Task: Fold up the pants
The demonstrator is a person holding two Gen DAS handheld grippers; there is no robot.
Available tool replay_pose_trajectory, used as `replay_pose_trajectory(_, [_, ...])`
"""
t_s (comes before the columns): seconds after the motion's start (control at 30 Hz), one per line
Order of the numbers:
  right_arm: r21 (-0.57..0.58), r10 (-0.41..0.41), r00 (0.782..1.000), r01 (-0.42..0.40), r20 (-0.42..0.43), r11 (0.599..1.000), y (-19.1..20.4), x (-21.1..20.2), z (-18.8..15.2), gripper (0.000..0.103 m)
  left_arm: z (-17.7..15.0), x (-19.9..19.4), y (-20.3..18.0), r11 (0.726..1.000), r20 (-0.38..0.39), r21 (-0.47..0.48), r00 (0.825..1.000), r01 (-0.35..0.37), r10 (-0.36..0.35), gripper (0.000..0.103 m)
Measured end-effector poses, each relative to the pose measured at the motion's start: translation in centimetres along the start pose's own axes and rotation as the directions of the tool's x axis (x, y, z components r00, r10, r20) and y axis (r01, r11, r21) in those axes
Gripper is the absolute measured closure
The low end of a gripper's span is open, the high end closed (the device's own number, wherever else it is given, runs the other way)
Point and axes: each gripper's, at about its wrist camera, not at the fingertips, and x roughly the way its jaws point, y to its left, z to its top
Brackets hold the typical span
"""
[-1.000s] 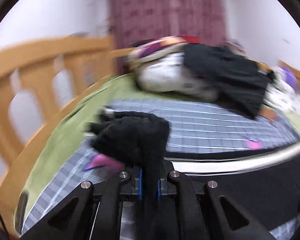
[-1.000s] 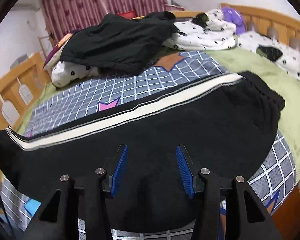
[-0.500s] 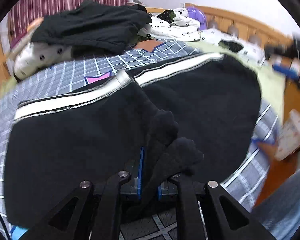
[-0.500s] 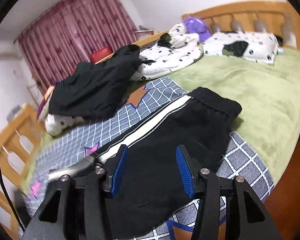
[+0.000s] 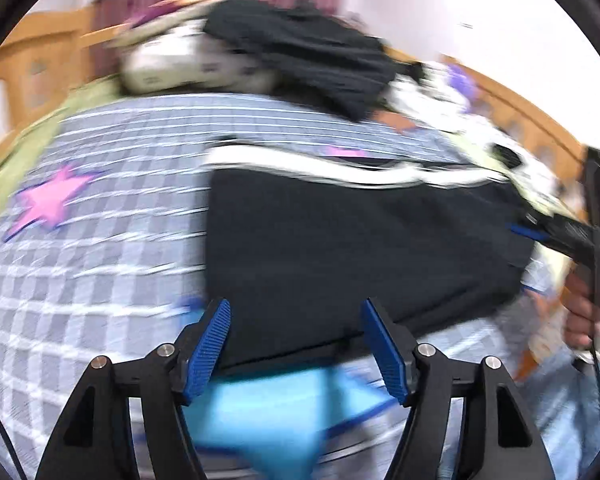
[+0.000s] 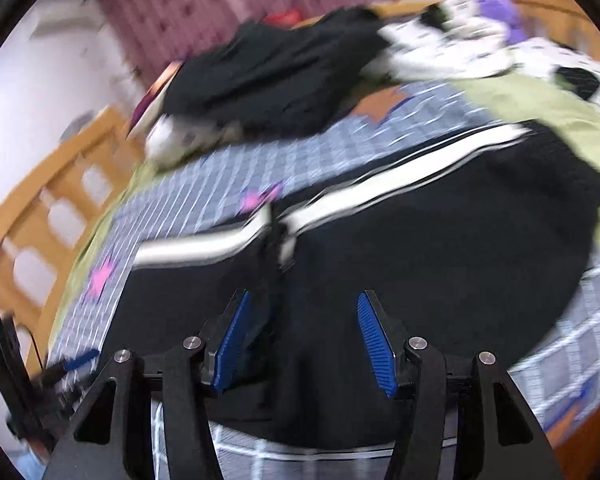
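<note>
The black pants (image 5: 352, 240) with a white side stripe (image 5: 340, 168) lie folded over on the checked bedspread. My left gripper (image 5: 296, 344) is open and empty, just short of the pants' near edge. My right gripper (image 6: 300, 344) is open above the pants (image 6: 440, 248); it also shows at the right edge of the left wrist view (image 5: 572, 232), over the pants' far end. Both views are blurred by motion.
A pile of black clothes (image 6: 276, 68) and spotted white bedding (image 6: 452, 44) lies at the back of the bed. A wooden bed rail (image 6: 48, 184) runs along the left side. Green blanket (image 6: 540, 108) covers the far right. Maroon curtains (image 6: 228, 4) hang behind.
My left gripper has let go of the pants' leg end and opened, leaving the pants folded over. It then drew back. My right gripper stayed open and dropped close over the pants.
</note>
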Motion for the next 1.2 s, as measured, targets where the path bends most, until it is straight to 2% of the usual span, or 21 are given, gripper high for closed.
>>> replay_pose_trajectory(0.03, [-0.029, -0.001, 1.0, 0.001, -0.017, 1.0, 0.9, 0.8, -0.3, 0.048, -0.6, -0.1, 1.5, 0.998, 0.003, -0.02, 0.999, -0.054, 0.054, 0.037])
replay_pose_trajectory(0.1, [-0.08, -0.027, 0.999, 0.024, -0.043, 0.996, 2.6, 2.4, -1.1, 0.05, -1.1, 0.1, 3.3, 0.994, -0.013, -0.079, 0.998, -0.07, 0.069, 0.037])
replay_pose_trajectory(0.17, [-0.107, -0.041, 0.996, 0.032, -0.082, 0.994, 3.5, 3.9, -1.9, 0.063, -1.3, 0.5, 4.2, 0.991, -0.033, -0.128, 0.999, -0.041, 0.037, 0.037])
replay_pose_trajectory(0.2, [-0.125, -0.053, 0.99, 0.037, -0.129, 0.991, 3.9, 5.2, -2.6, 0.074, -1.4, 0.6, 4.5, 0.989, -0.031, -0.141, 0.999, -0.035, 0.031, 0.037])
replay_pose_trajectory(0.23, [-0.138, -0.07, 0.984, 0.047, -0.162, 0.989, 3.9, 5.9, -3.1, 0.075, -1.6, 0.5, 4.7, 0.989, -0.026, -0.142, 0.999, -0.035, 0.032, 0.037])
replay_pose_trajectory(0.27, [-0.173, -0.12, 0.972, 0.085, -0.203, 0.981, 4.2, 7.1, -4.0, 0.075, -1.7, 0.7, 4.6, 0.99, -0.024, -0.136, 0.999, -0.039, 0.037, 0.037])
replay_pose_trajectory(0.37, [-0.246, -0.172, 0.968, 0.125, -0.181, 0.961, 5.3, 6.9, -4.7, 0.076, -2.1, 2.5, 4.0, 0.99, -0.077, -0.125, 0.996, -0.063, 0.053, 0.036])
replay_pose_trajectory(0.4, [-0.247, -0.168, 0.969, 0.121, -0.182, 0.961, 5.3, 6.8, -4.7, 0.075, -2.4, 3.2, 4.1, 0.989, -0.099, -0.133, 0.994, -0.062, 0.049, 0.035])
replay_pose_trajectory(0.53, [-0.178, -0.141, 0.973, 0.109, -0.181, 0.978, 3.9, 4.9, -3.8, 0.064, -2.0, 2.9, 4.0, 0.99, -0.092, -0.123, 0.994, -0.066, 0.055, 0.033])
replay_pose_trajectory(0.6, [-0.128, -0.16, 0.981, 0.145, -0.112, 0.981, 2.7, 2.2, -2.7, 0.063, -1.4, 2.3, 4.5, 0.99, -0.075, -0.136, 0.997, -0.044, 0.034, 0.033])
replay_pose_trajectory(0.67, [-0.115, -0.199, 0.979, 0.193, -0.042, 0.974, 1.7, -0.4, -1.7, 0.055, -0.6, 1.5, 5.0, 0.987, -0.051, -0.157, 0.998, -0.033, 0.026, 0.033])
replay_pose_trajectory(0.73, [-0.101, -0.252, 0.967, 0.254, 0.034, 0.962, -0.2, -3.6, -0.4, 0.042, 0.7, 1.3, 5.5, 0.984, -0.037, -0.177, 0.999, -0.004, -0.003, 0.033])
replay_pose_trajectory(0.83, [-0.068, -0.313, 0.945, 0.32, 0.092, 0.945, -3.7, -6.9, 0.9, 0.036, 2.8, 1.9, 5.8, 0.983, -0.026, -0.185, 0.999, 0.019, -0.024, 0.033])
replay_pose_trajectory(0.93, [-0.045, -0.365, 0.926, 0.37, 0.098, 0.928, -7.6, -7.8, 1.8, 0.036, 4.6, 3.3, 5.5, 0.983, -0.042, -0.18, 0.998, 0.027, -0.036, 0.035])
replay_pose_trajectory(1.0, [-0.006, -0.399, 0.914, 0.4, 0.071, 0.917, -11.1, -7.0, 1.9, 0.036, 5.3, 4.5, 5.4, 0.984, -0.056, -0.177, 0.997, 0.038, -0.049, 0.035])
replay_pose_trajectory(1.03, [0.023, -0.401, 0.914, 0.4, 0.056, 0.916, -12.6, -6.5, 2.0, 0.036, 5.7, 5.1, 5.4, 0.985, -0.063, -0.171, 0.997, 0.033, -0.044, 0.035])
replay_pose_trajectory(1.1, [0.09, -0.372, 0.928, 0.369, 0.014, 0.925, -15.7, -4.7, 2.0, 0.036, 6.4, 6.4, 5.3, 0.988, -0.081, -0.155, 0.996, 0.02, -0.032, 0.035])
replay_pose_trajectory(1.2, [0.185, -0.355, 0.935, 0.351, -0.014, 0.918, -19.0, -2.8, 1.3, 0.036, 7.0, 8.5, 5.9, 0.985, -0.118, -0.167, 0.991, 0.046, -0.066, 0.035])
